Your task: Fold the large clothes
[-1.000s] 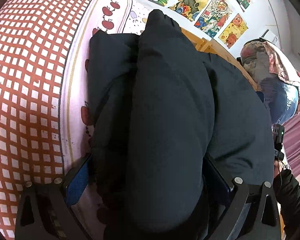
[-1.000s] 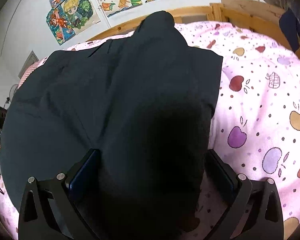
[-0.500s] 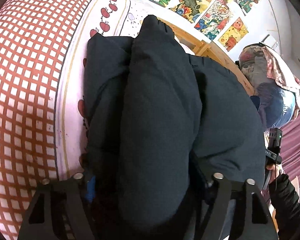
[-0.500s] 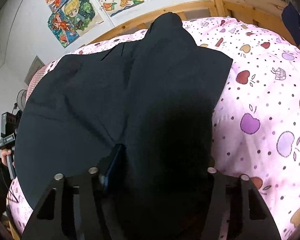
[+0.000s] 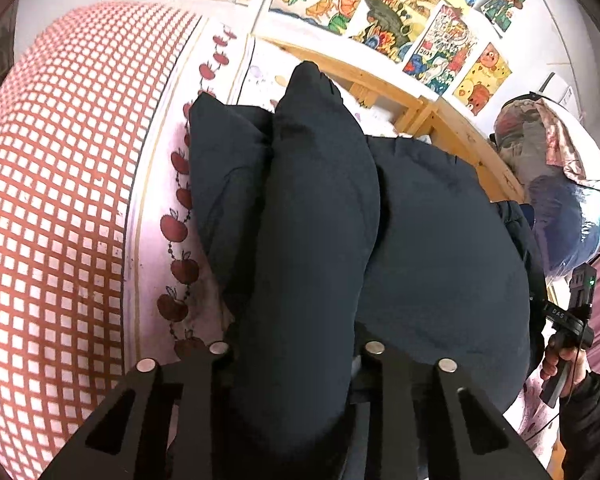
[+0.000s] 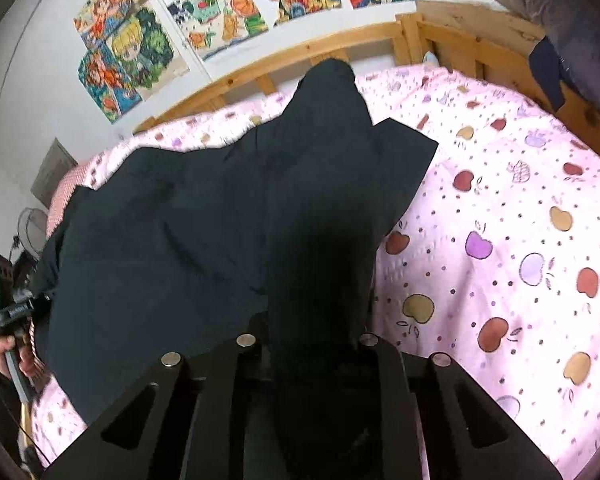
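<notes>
Dark navy jacket (image 5: 420, 240), pink apple-print bedsheet (image 6: 500, 240), red-and-white checked pillow (image 5: 60, 200), colourful cartoon posters (image 6: 140, 52)

— How is the left gripper (image 5: 296, 356) held?
— Its jaws are pinched tight on a fold of the dark garment (image 5: 320, 220).
— And the right gripper (image 6: 312, 344)?
— The same garment is clamped there, at its other side.
</notes>
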### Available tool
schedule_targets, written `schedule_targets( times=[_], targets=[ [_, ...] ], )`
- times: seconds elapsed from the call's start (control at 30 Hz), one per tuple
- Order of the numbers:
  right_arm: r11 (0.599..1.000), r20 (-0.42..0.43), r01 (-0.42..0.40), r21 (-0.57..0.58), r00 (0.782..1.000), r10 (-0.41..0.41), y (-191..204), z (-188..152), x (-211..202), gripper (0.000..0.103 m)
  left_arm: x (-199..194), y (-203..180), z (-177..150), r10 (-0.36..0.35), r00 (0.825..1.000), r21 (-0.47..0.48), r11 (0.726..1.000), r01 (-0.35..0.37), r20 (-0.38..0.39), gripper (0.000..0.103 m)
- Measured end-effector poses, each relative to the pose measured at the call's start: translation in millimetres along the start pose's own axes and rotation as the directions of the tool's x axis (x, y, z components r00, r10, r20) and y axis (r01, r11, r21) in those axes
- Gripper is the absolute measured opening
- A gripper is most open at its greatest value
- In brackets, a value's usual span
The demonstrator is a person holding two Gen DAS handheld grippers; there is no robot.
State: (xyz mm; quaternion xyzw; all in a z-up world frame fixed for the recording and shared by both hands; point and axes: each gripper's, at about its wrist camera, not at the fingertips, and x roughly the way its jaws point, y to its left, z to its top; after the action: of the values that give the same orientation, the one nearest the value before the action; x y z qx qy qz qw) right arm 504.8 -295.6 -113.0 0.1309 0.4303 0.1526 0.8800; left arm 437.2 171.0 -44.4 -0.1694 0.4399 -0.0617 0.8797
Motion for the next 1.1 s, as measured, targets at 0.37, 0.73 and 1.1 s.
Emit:
schedule_targets(
  times=[0.37, 0.73, 1.1],
  targets=[
    [0.999, 0.109, -0.032, -0.039, 0.993, 0.036, 15, 7, -56, 0.012, -50, -9, 0, -0.025, 0.998, 0.015, 1.0, 0.025, 0.049, 0.022],
    [0.991, 0.154, -0.067, -0.119, 0.984, 0.085, 56, -13, -122, 0.012, -120, 4, -28, -0.03, 0.994, -0.001, 1.0, 0.03, 0.101, 0.021],
    [0.99, 0.101, -0.07, -0.123, 0.991, 0.083, 60, -44, -110, 0.012, -106, 30, -62, -0.001, 0.998, -0.054, 0.999, 0.005, 0.068, 0.022]
  ],
)
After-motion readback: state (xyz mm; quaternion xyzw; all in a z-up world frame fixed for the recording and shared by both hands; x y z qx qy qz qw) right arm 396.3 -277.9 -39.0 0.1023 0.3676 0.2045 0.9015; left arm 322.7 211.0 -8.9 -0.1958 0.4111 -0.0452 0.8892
